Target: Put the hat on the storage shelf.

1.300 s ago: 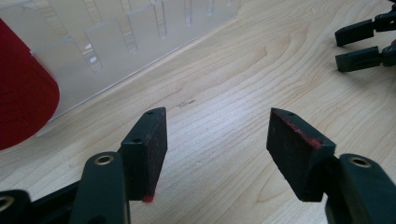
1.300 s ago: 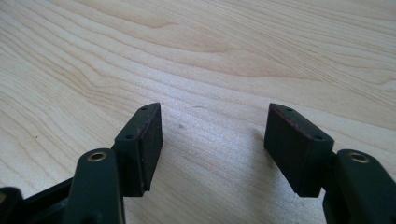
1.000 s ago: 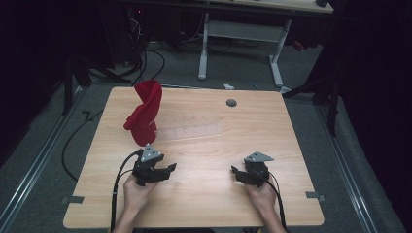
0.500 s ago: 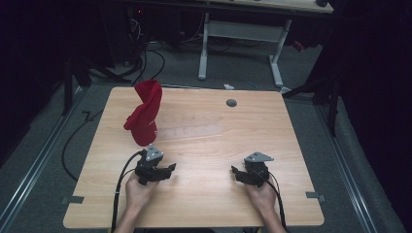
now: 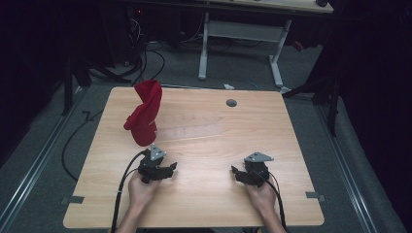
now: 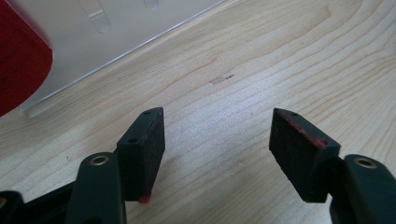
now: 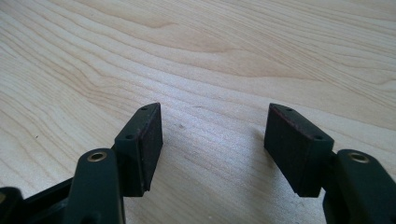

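Resting low on the pale, grainy wooden table (image 5: 204,194), the left gripper (image 5: 167,169) spreads its flat black pads wide with nothing between them; the right gripper (image 5: 236,173) gapes too. Just beyond the left one a crumpled red cloth (image 5: 145,116) stands tall, beside a clear plastic sheet (image 5: 192,130).

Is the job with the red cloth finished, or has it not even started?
It looks barely started. Done: nothing clear; the red cloth stands bunched on a clear plastic stand, untouched. In hand: nothing; the left hand-held gripper and right hand-held gripper sit open over bare table. Left: probably reaching and gripping the cloth, the left being nearer.
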Tool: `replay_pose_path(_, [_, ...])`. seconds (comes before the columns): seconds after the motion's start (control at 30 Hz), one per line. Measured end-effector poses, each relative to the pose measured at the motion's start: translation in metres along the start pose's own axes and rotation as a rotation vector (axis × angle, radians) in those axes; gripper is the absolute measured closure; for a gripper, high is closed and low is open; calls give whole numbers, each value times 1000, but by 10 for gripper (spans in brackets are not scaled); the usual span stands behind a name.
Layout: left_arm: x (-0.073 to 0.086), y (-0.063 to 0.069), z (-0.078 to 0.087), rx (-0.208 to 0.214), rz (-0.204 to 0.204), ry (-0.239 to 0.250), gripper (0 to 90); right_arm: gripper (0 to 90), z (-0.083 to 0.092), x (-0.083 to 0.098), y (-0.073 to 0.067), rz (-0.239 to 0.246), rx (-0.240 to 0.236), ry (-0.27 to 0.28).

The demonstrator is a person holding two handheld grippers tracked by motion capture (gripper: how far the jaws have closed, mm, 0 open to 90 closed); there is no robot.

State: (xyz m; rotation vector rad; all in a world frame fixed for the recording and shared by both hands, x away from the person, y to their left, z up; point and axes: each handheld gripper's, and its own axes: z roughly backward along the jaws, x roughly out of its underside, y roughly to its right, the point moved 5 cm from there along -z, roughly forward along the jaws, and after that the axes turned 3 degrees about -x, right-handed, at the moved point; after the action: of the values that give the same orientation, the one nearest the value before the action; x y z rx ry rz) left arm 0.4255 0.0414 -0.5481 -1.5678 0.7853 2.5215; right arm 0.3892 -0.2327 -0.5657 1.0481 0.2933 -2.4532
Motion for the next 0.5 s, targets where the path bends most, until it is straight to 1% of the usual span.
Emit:
replay_pose_path(0.07, [2, -1, -2, -5, -5, -8, 359, 374, 0, 0, 0, 0, 0, 0])
replay_pose_path(0.23, [5, -2, -6, -13, -1, -18, 340, 374, 0, 0, 0, 0, 0, 0])
replay_pose_path(0.37, [9, -3, -9, -25, -14, -32, 330, 374, 0, 0, 0, 0, 0, 0])
replay_pose_path(0.4, [11, -4, -10, -25, -16, -39, 324, 374, 0, 0, 0, 1, -1, 0])
replay_pose_path(0.43, [11, -4, -10, -21, -9, -40, 306, 374, 0, 0, 0, 0, 0, 0])
replay_pose_path(0.5, [11, -4, -11, -18, -7, -36, 294, 374, 0, 0, 0, 0, 0, 0])
